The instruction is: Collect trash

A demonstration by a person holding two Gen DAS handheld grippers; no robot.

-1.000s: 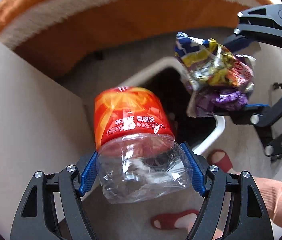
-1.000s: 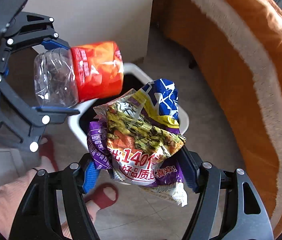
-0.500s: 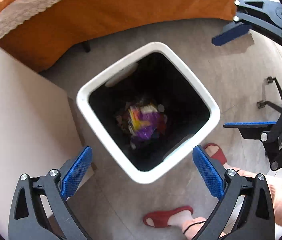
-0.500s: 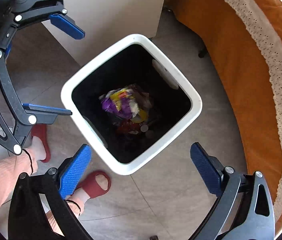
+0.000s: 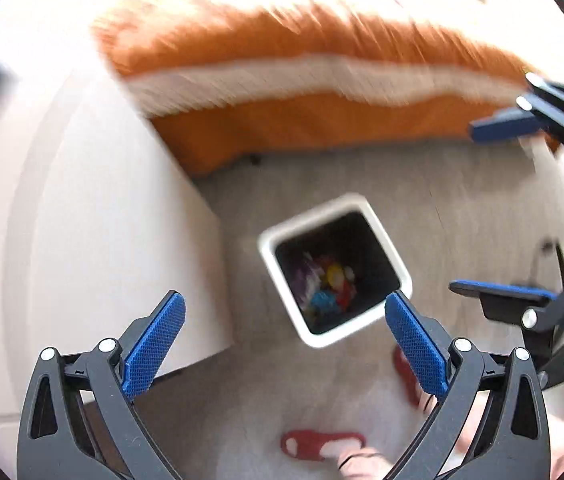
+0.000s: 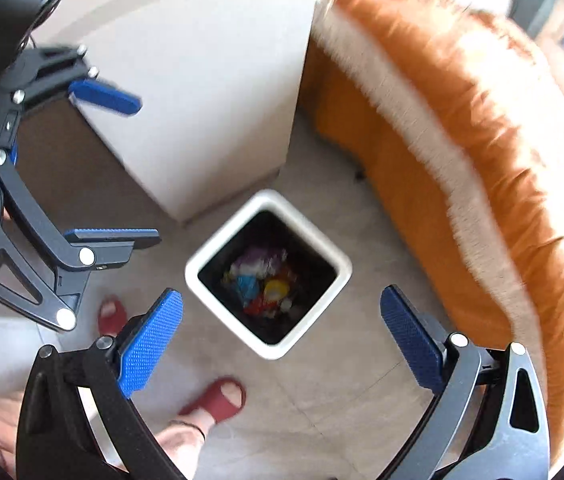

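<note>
A white square trash bin [image 5: 282, 246] [image 6: 201, 284] with a black inside stands on the floor far below both grippers. Colourful trash [image 5: 328, 284] [image 6: 263, 284] lies at its bottom: the purple snack wrapper and the red-labelled bottle among other pieces. My left gripper [image 5: 284, 344] is open and empty, high above the bin; it also shows in the right wrist view [image 6: 115, 166]. My right gripper [image 6: 282, 344] is open and empty, high above the bin; it also shows in the left wrist view [image 5: 506, 208]. Both views are motion-blurred.
A white cabinet [image 5: 101, 220] [image 6: 209, 92] stands beside the bin. An orange bed with a white lace trim [image 5: 302, 80] [image 6: 462, 140] runs behind it. The person's feet in red slippers [image 6: 217, 398] [image 5: 322, 444] stand on the grey tiled floor near the bin.
Both grippers let go of the bottle and the wrapper, which dropped into the bin. Since then both open grippers have risen well away from the bin.
</note>
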